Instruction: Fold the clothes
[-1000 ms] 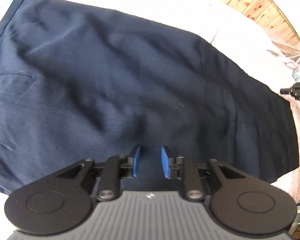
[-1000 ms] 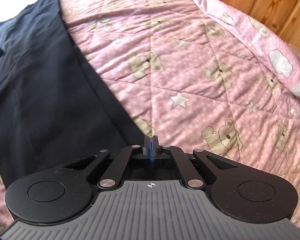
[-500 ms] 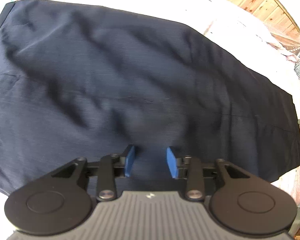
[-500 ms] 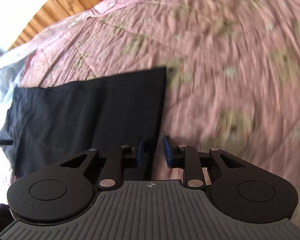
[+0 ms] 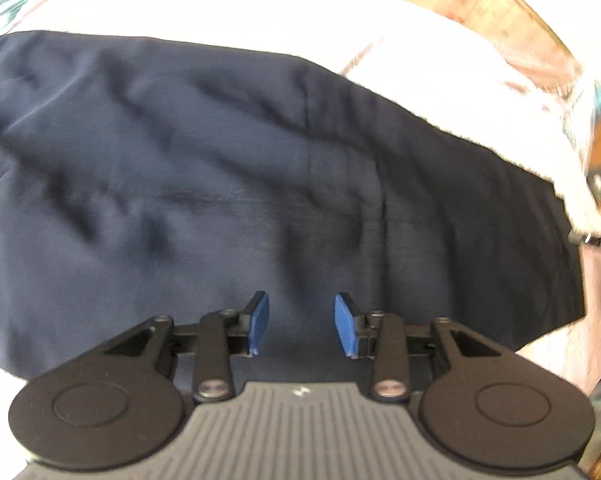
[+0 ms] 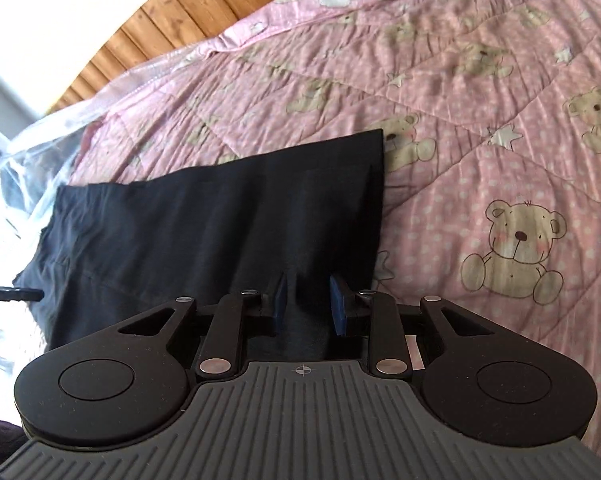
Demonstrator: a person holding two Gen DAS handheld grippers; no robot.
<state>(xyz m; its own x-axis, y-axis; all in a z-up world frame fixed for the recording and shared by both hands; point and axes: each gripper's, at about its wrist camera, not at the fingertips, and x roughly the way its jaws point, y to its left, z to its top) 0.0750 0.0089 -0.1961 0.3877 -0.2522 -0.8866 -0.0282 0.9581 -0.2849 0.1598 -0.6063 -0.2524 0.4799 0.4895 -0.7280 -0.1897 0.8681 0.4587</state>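
Both tongs stand spread, gripping nothing. The left gripper [image 5: 300,326], just opened wider, hangs over the dark garment [image 5: 228,184]; the right gripper [image 6: 308,304], too, over its end near the straight hem. Pink teddy-bear quilt [image 6: 500,128] lies beyond.

The dark navy fabric garment [image 5: 260,184] runs off the left edge of the left wrist view, motion-blurred throughout; beyond it the bedcover is bleached near white. In the right wrist view the right hand-held gripper [image 6: 308,300] covers the garment's near edge, and a dark object [image 6: 10,294] at the left edge is cut off
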